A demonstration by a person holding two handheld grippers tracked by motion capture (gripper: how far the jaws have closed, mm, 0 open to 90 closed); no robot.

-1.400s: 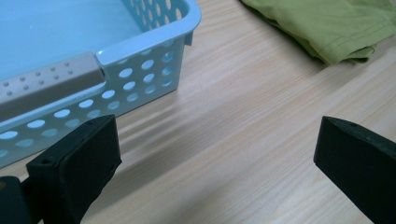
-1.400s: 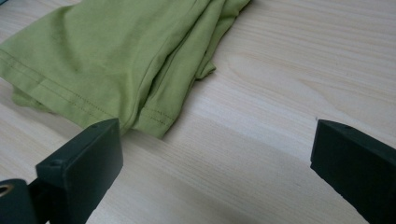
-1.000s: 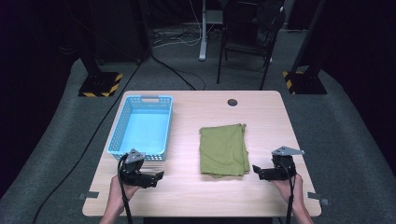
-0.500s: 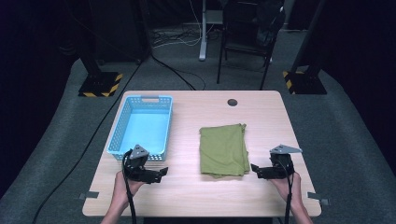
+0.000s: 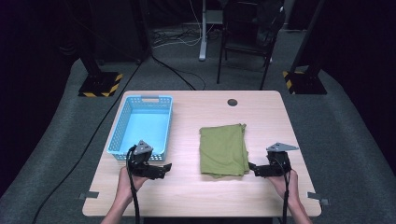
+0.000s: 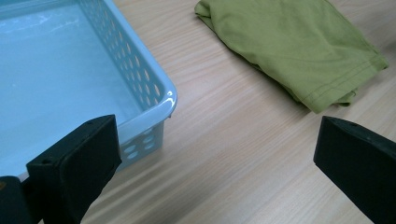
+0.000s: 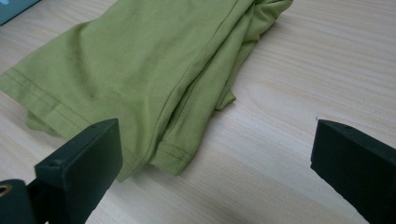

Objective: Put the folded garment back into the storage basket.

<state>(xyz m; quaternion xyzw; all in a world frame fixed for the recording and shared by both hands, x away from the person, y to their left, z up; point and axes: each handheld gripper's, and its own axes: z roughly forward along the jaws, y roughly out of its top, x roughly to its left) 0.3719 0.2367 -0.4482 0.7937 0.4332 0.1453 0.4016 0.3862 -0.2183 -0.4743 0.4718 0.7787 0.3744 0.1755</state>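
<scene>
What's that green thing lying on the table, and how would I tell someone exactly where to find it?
Start at the light wooden table. Right of the pale blue perforated plastic basket lies a folded olive-green cloth garment with stitched hems, flat on the wood between the left claw and the right claw, nearer the right one. It is the one soft, green thing there; its neighbours are rigid plastic or black.

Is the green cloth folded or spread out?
Folded: the green cloth lies in stacked layers with doubled hems at its near edge.

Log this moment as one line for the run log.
left gripper: open, beside blue basket | right gripper: open, at green cloth edge | cloth: folded, flat on table, untouched
</scene>
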